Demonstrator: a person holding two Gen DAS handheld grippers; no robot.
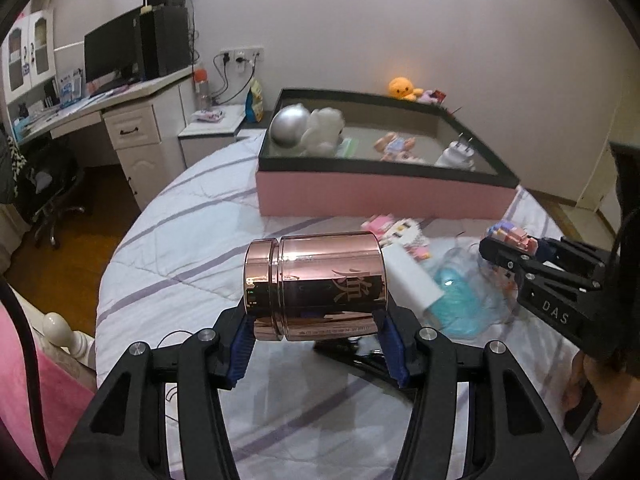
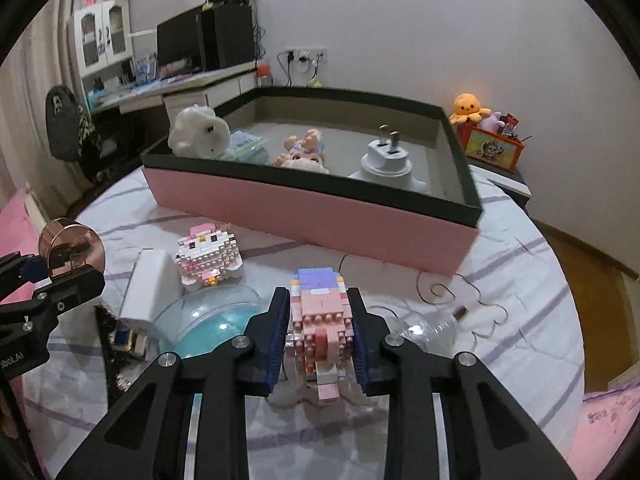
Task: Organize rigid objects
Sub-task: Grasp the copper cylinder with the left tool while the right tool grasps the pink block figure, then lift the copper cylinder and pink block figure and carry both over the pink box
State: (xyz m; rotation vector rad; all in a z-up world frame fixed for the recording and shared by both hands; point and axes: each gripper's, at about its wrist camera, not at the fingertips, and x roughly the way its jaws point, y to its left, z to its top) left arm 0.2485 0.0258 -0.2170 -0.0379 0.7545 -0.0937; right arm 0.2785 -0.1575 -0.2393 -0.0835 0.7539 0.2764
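Observation:
My left gripper [image 1: 316, 330] is shut on a shiny rose-gold metal canister [image 1: 316, 284], held sideways above the bed; its end also shows in the right wrist view [image 2: 72, 250]. My right gripper [image 2: 320, 332] is shut on a pink and purple block figure [image 2: 320, 312], lifted above the bedspread; it also shows in the left wrist view [image 1: 510, 236]. The pink box with a dark rim [image 1: 380, 194] [image 2: 320, 216] lies ahead, holding a white plush [image 2: 198, 130], a doll [image 2: 304, 156], a white plug adapter [image 2: 386, 162] and a silver ball [image 1: 288, 126].
On the bedspread lie a pink-white block cat [image 2: 210, 256], a white box [image 2: 146, 286], a clear dome over a blue item [image 2: 208, 324], a light bulb [image 2: 428, 326] and a thin wire [image 2: 460, 292]. A desk [image 1: 100, 100] stands at the left. An orange plush [image 2: 468, 108] sits on a side table.

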